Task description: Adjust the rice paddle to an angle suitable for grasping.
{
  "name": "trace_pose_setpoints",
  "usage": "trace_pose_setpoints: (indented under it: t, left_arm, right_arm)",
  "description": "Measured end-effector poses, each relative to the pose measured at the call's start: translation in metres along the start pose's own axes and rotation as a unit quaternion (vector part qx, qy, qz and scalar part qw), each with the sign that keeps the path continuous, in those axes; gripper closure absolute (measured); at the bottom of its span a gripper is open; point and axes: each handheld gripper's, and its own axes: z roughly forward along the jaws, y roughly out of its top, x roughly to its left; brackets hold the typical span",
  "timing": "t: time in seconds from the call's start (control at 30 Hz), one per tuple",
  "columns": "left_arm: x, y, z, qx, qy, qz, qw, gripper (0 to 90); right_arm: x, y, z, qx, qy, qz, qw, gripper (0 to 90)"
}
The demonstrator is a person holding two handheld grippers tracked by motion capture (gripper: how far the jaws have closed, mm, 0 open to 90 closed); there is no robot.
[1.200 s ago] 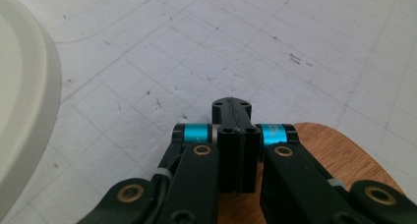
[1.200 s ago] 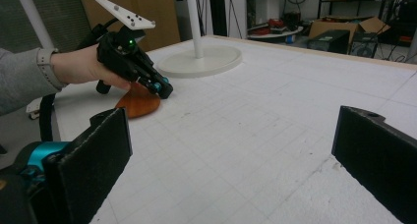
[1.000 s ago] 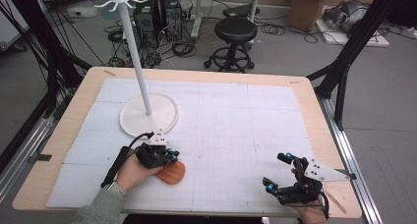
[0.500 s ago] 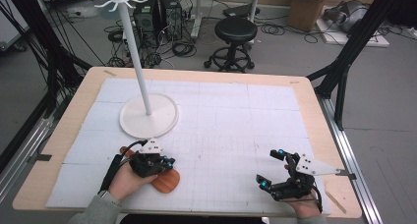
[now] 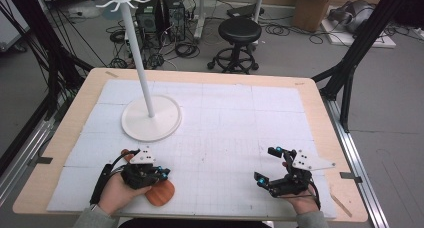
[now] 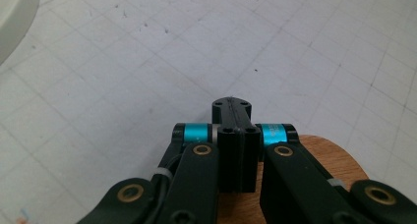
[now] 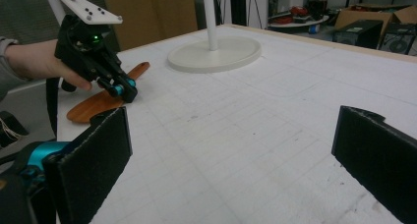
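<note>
White gridded mat covers the wooden tabletop; a white stand with round base sits at far left. Left hand-held gripper hovers low at the near-left edge, jaws pressed fully together with nothing between them, directly over a flat wooden spatula lying on the mat beneath it. Right hand-held gripper sits near the right edge, well apart, jaws spread wide and empty.
</note>
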Motion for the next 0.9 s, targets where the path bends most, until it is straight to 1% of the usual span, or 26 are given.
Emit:
trace_pose_setpoints:
  t: [0.13,0.2,0.23,0.3,0.43,0.53,0.6,0.63,0.7,0.73,0.83,0.87,0.9]
  left_arm:
    - [-0.002,-0.006,-0.006,0.002,0.002,-0.002,1.0,89.6]
    - [-0.004,-0.009,-0.01,0.003,0.007,-0.001,1.0,89.6]
    - [-0.004,-0.01,-0.012,0.004,0.011,0.001,0.9999,89.6]
    - [-0.005,-0.013,-0.016,0.004,0.017,0.004,0.9998,89.6]
    - [-0.005,-0.02,-0.024,0.004,0.021,-0.002,0.9998,89.6]
    - [-0.007,-0.026,-0.03,0.004,0.027,0.002,0.9996,89.6]
    - [-0.007,-0.029,-0.034,0.003,0.028,0.0,0.9996,89.6]
    - [-0.007,-0.032,-0.037,0.0,0.028,0.0,0.9996,89.6]
    - [-0.006,-0.032,-0.038,-0.002,0.029,0.002,0.9996,89.5]
    - [-0.005,-0.033,-0.039,-0.007,0.035,0.004,0.9994,89.5]
    - [0.002,-0.033,-0.051,-0.033,0.047,-0.005,0.9983,89.5]
    - [0.009,-0.034,-0.06,-0.044,0.059,-0.013,0.9972,89.6]
    - [0.009,-0.034,-0.06,-0.044,0.059,-0.013,0.9972,89.6]
  right_arm:
    - [-0.002,0.003,0.006,-0.003,0.004,0.0,1.0,0.3]
    - [-0.003,0.004,0.008,-0.005,0.004,-0.001,1.0,0.3]
    - [-0.005,0.005,0.011,-0.007,0.003,-0.006,0.9999,0.3]
    - [-0.005,0.006,0.012,-0.005,0.005,-0.002,1.0,0.3]
    - [-0.006,0.007,0.016,-0.004,0.009,-0.006,0.9999,0.3]
    - [-0.007,0.008,0.018,-0.006,0.007,-0.008,0.9999,0.3]
    - [-0.007,0.009,0.02,-0.008,0.008,-0.01,0.9999,0.3]
    - [-0.007,0.009,0.021,-0.004,0.009,-0.009,0.9999,0.3]
    - [-0.008,0.01,0.022,-0.004,0.009,-0.011,0.9999,0.3]
    - [-0.007,0.01,0.023,-0.001,0.01,-0.01,0.9999,0.3]
    - [-0.007,0.011,0.024,-0.003,0.009,-0.012,0.9999,0.3]
    - [-0.007,0.011,0.023,-0.003,0.01,-0.012,0.9999,0.3]
    - [-0.008,0.011,0.023,-0.004,0.009,-0.012,0.9999,0.3]
